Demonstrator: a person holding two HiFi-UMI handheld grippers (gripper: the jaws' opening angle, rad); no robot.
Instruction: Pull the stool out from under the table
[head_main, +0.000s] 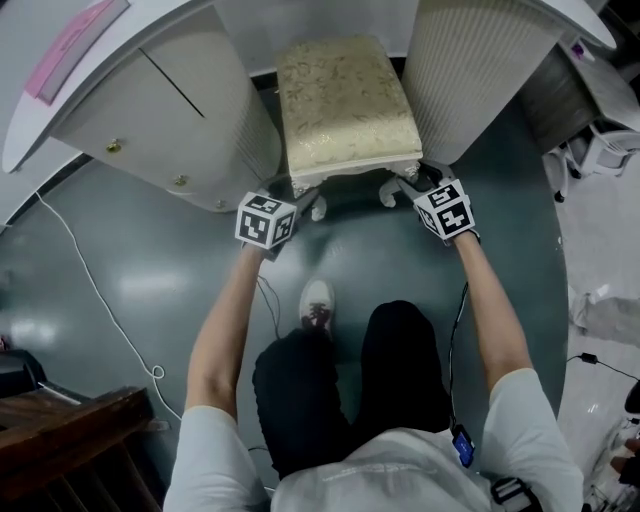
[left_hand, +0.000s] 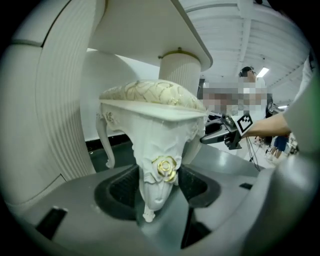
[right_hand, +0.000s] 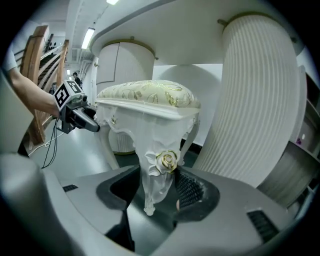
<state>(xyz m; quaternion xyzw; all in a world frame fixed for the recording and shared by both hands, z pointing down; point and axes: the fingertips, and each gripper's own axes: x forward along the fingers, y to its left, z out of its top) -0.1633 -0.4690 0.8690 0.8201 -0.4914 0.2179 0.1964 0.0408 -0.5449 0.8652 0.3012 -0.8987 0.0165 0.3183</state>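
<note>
The white carved stool (head_main: 345, 100) with a cream and gold cushion stands between the two ribbed pedestals of the white table (head_main: 480, 70), partly beneath its top. My left gripper (head_main: 303, 195) is shut on the stool's front left leg (left_hand: 154, 175); its pads (left_hand: 122, 187) clasp the leg beside the gold rose. My right gripper (head_main: 405, 183) is shut on the front right leg (right_hand: 157, 175), which sits between the dark pads (right_hand: 192, 190). Each gripper view shows the other gripper at the opposite leg: the right gripper (left_hand: 220, 134) and the left gripper (right_hand: 80, 117).
The left pedestal (head_main: 170, 110) and right pedestal flank the stool closely. My shoe (head_main: 317, 303) is on the grey floor just behind the stool. A white cable (head_main: 90, 290) runs at left, dark wooden furniture (head_main: 70, 440) stands at lower left, and clutter (head_main: 600, 150) at right.
</note>
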